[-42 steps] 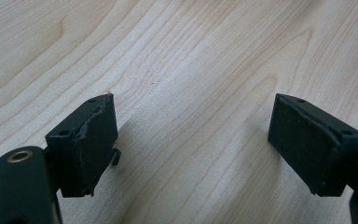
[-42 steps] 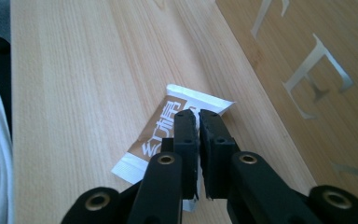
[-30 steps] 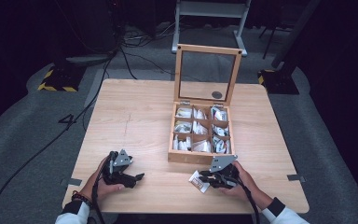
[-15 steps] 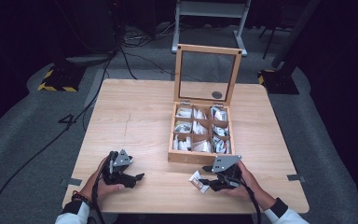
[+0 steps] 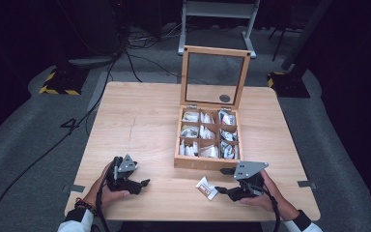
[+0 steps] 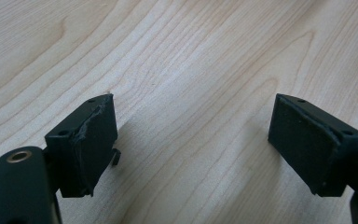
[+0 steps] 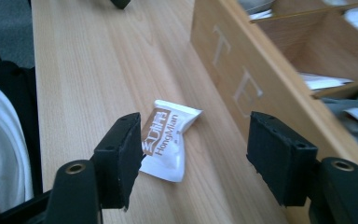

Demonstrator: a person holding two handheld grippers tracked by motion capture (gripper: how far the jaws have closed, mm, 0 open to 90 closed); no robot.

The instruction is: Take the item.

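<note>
On the table (image 5: 145, 121), "HongMian" sachet (image 7: 168, 138) between wide-open right gripper (image 7: 200, 154) jaws, ungripped; left gripper (image 6: 191, 144) agape, empty

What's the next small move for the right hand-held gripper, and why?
Probably nudge the right hand-held gripper toward the white and brown tea sachet to centre it between the jaws, then close. The jaws stand open, the sachet lies flat on the light wooden table beside one jaw, just off the wooden compartment box.

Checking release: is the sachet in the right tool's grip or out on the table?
Out. The sachet lies flat on the table; the right tool is open, jaws apart.
</note>
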